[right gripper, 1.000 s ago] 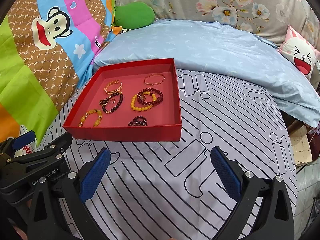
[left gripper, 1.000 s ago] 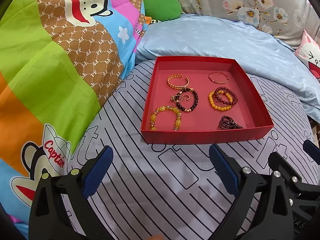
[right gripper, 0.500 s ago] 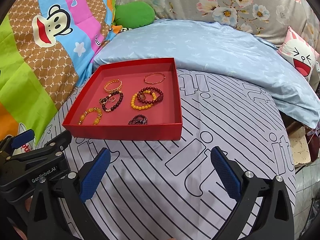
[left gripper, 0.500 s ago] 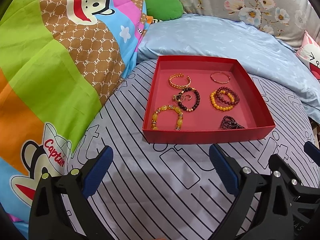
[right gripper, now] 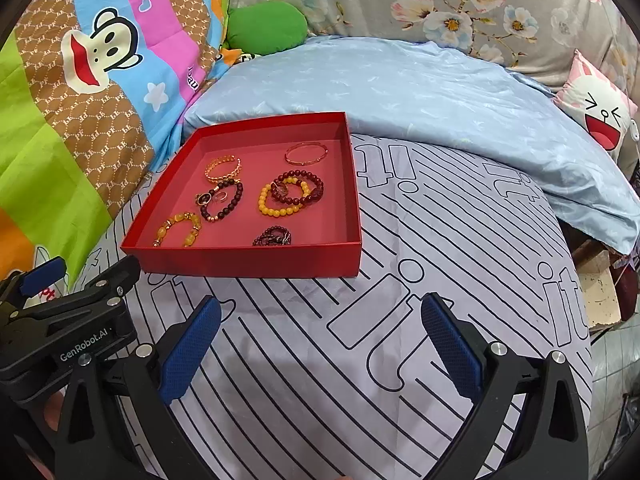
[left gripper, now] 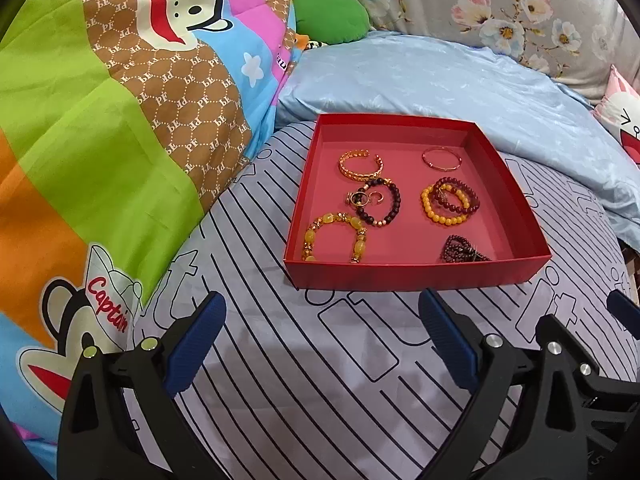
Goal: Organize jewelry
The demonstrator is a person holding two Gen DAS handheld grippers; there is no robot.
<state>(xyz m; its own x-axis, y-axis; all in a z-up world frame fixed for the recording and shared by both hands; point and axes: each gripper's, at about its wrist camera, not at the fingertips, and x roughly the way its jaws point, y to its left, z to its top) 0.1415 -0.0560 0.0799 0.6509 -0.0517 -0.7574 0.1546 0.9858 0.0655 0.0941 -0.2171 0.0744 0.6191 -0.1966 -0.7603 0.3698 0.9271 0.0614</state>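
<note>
On the striped sheet (left gripper: 280, 380), the red box (left gripper: 412, 278) holds all the visible jewelry: gold bangle (left gripper: 360, 165), thin bangle (left gripper: 441, 159), yellow bead bracelet (left gripper: 334, 236), and orange beads (left gripper: 440, 212) overlapped by a dark red bracelet (left gripper: 460, 200). The left gripper (left gripper: 320, 344) and right gripper (right gripper: 320, 340) both hover released, near side of the box. This fits sorting either pending or finished. Any grasp should take one piece by its rim, because neighbours touch.

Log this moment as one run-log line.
left gripper: open, empty | right gripper: open, empty | both short of red tray on striped sheet | bracelets lying in tray, untouched
</note>
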